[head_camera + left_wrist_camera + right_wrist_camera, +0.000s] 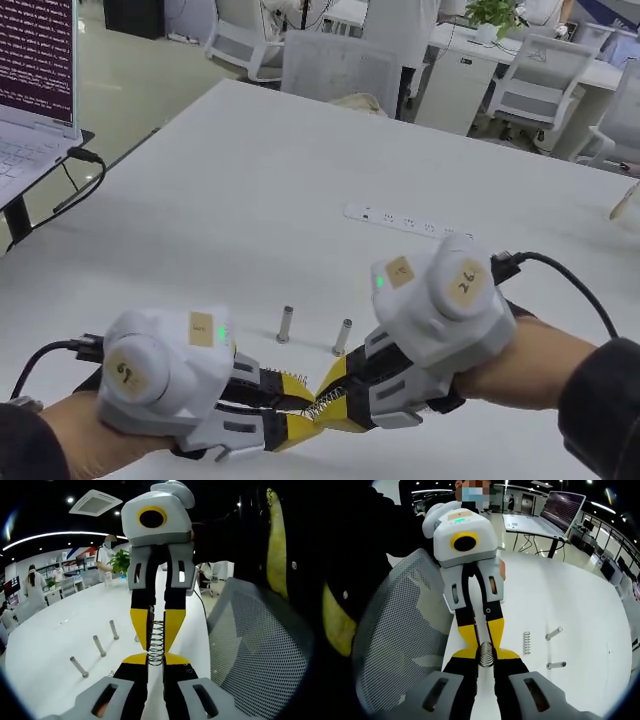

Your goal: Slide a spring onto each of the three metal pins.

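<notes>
We hold one spring (156, 640) tip to tip — left gripper (155, 659) and right gripper (486, 656) each clamped on an end — pins (99, 645) nearby.

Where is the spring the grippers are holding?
In the head view, the spring sits bottom centre, held between the left gripper and right gripper, just nearer the person than two upright pins.

bare tabletop (250, 200) beyond the upright pins (285, 325)

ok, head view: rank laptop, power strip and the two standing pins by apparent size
1. laptop, even though the frame edge crops it
2. power strip
3. left pin and right pin: they look alike, so unranked
</notes>
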Demonstrator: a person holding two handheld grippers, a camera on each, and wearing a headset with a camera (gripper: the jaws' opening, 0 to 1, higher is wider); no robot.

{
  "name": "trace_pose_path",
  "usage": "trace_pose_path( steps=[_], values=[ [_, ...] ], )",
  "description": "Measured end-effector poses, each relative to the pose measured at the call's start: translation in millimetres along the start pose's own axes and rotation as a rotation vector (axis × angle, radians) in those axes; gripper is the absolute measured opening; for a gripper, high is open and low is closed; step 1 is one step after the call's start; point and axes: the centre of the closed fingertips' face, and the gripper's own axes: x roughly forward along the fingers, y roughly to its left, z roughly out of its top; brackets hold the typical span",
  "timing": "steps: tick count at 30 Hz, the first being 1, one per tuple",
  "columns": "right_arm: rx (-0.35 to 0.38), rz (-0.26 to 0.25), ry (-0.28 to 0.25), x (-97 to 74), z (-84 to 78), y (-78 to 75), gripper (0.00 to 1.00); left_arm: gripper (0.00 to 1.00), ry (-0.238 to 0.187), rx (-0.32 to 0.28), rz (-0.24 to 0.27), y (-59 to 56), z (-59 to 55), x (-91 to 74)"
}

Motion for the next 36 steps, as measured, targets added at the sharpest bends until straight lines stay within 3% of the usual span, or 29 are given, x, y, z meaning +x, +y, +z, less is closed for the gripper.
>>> trace_pose_path(
  steps=[9, 18, 27, 36],
  values=[
    [0.0, -0.004, 0.022, -4.2, -1.4, -4.4, 0.08, 0.12, -0.008, -0.013, 0.008, 2.6, -0.4, -3.8],
    [0.013, -0.024, 0.041, -15.0, -9.7, -11.1, 0.08, 0.3, -0.029, -0.092, 0.02, 3.6, -4.6, -11.7],
    [0.019, -0.036, 0.058, -21.0, -14.5, -17.3, 0.08, 0.5, -0.05, -0.116, 0.058, 7.4, -6.7, -20.2],
    [0.028, -0.049, 0.08, -29.7, -20.6, -25.5, 0.08, 0.71, -0.043, -0.157, 0.079, 7.5, -11.2, -24.3]
  ],
)
